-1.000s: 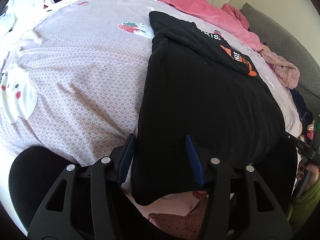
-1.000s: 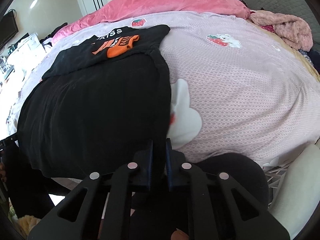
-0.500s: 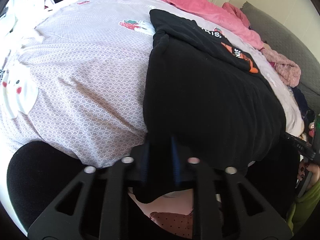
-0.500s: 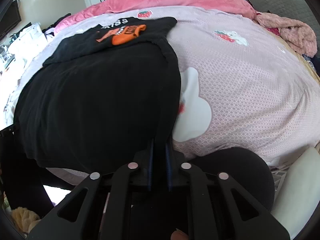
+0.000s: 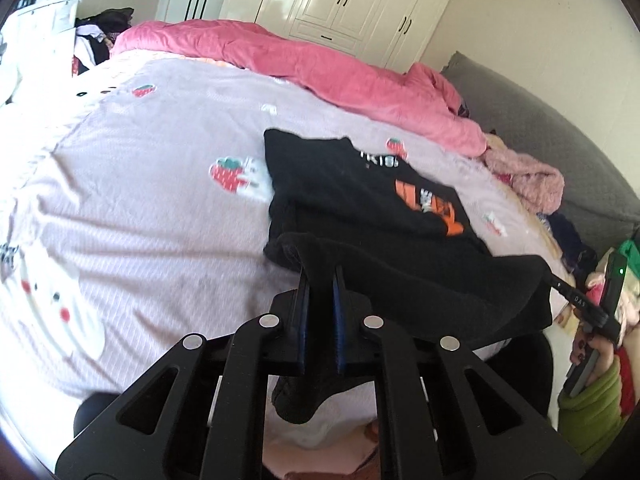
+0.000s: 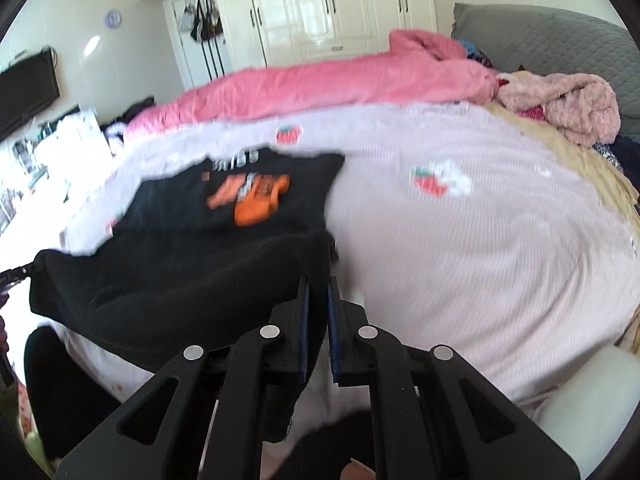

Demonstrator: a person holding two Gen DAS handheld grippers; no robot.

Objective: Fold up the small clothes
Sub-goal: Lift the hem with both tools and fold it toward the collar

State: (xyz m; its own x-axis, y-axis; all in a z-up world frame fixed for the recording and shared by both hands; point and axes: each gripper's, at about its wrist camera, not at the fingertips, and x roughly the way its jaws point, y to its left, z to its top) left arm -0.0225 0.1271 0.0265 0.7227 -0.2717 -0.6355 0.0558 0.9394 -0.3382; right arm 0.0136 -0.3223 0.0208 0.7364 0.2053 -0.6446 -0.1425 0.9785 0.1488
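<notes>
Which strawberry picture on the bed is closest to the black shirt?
The small strawberry by the black shirt's white letters: the cloth partly covers it. The big strawberry sits just clear beside the shirt; the far-corner strawberry lies well away.

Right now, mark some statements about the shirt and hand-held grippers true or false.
1. Both the left hand-held gripper and the right hand-held gripper pinch the black shirt. True.
2. The shirt's print is green. False: the print is orange.
3. The shirt lies on a bare wooden floor. False: on the lilac strawberry-print bedsheet.
4. A pink quilt lies along the bed's far side. True.
</notes>
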